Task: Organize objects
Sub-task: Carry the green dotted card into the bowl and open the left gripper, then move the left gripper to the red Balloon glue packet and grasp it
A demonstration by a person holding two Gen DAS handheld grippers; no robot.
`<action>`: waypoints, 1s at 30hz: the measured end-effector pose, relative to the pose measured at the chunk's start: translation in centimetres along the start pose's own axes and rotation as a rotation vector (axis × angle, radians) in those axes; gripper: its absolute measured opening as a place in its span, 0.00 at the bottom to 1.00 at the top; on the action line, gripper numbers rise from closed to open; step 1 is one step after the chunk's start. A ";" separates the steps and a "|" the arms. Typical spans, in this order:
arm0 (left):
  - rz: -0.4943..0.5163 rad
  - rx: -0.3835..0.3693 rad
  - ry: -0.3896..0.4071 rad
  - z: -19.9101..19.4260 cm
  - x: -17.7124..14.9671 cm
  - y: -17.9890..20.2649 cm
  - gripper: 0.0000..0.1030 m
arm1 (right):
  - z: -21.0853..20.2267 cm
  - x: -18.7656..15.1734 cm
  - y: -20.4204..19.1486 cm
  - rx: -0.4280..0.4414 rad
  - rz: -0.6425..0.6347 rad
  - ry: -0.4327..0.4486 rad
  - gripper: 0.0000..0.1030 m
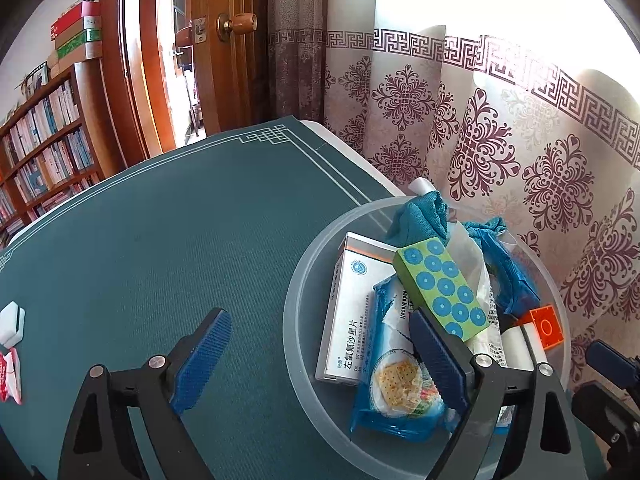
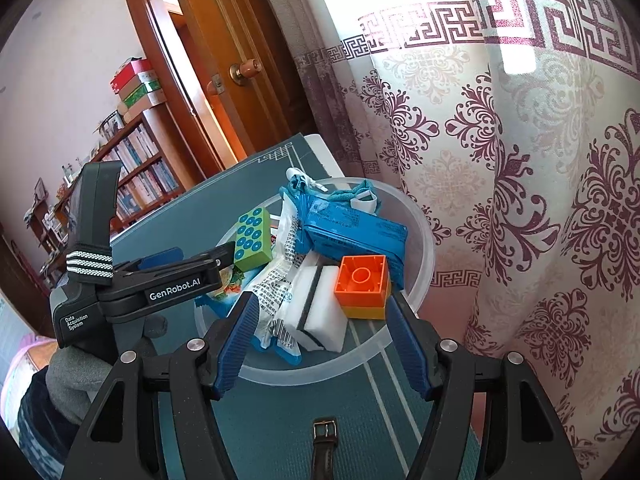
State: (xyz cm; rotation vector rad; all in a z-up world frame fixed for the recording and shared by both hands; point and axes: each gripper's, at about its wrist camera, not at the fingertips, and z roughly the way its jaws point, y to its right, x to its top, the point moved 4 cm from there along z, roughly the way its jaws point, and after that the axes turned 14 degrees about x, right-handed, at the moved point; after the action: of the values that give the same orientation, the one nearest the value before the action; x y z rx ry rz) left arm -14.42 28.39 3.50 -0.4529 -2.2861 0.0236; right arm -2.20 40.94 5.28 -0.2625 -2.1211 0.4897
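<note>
A clear round plastic bowl [image 1: 304,376] [image 2: 420,216] stands on the green table mat, piled with objects: a white medicine box [image 1: 348,312], a blue cracker packet [image 1: 400,392], a green block with blue dots [image 1: 444,288] [image 2: 252,238], an orange brick [image 1: 546,326] [image 2: 362,280], a white sponge [image 2: 320,308], a blue pack [image 2: 356,232] and teal cloth [image 1: 420,212]. My left gripper [image 1: 320,360] is open and empty, its right finger over the bowl. My right gripper [image 2: 320,344] is open and empty at the bowl's near rim.
A white eraser-like block [image 1: 12,320] and a red-and-white sachet [image 1: 10,376] lie at the mat's left edge. A brown watch strap [image 2: 324,448] lies on the mat below my right gripper. A patterned curtain hangs right behind the table; bookshelf and door stand beyond.
</note>
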 end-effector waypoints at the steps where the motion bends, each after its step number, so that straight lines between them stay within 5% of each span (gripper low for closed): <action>1: 0.006 -0.004 0.001 -0.1 -0.1 0.2 0.91 | 0.0 0.0 -0.1 0.000 -0.002 0.000 0.65; 30: -0.031 0.044 0.024 -3.8 -4.1 -3.9 0.94 | 0.4 -1.3 -2.8 0.032 -0.050 -0.032 0.65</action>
State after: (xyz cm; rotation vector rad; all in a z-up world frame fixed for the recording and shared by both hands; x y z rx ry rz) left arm -10.32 22.89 3.83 -0.3923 -2.2644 0.0531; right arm -1.78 37.82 5.32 -0.1843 -2.1440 0.5016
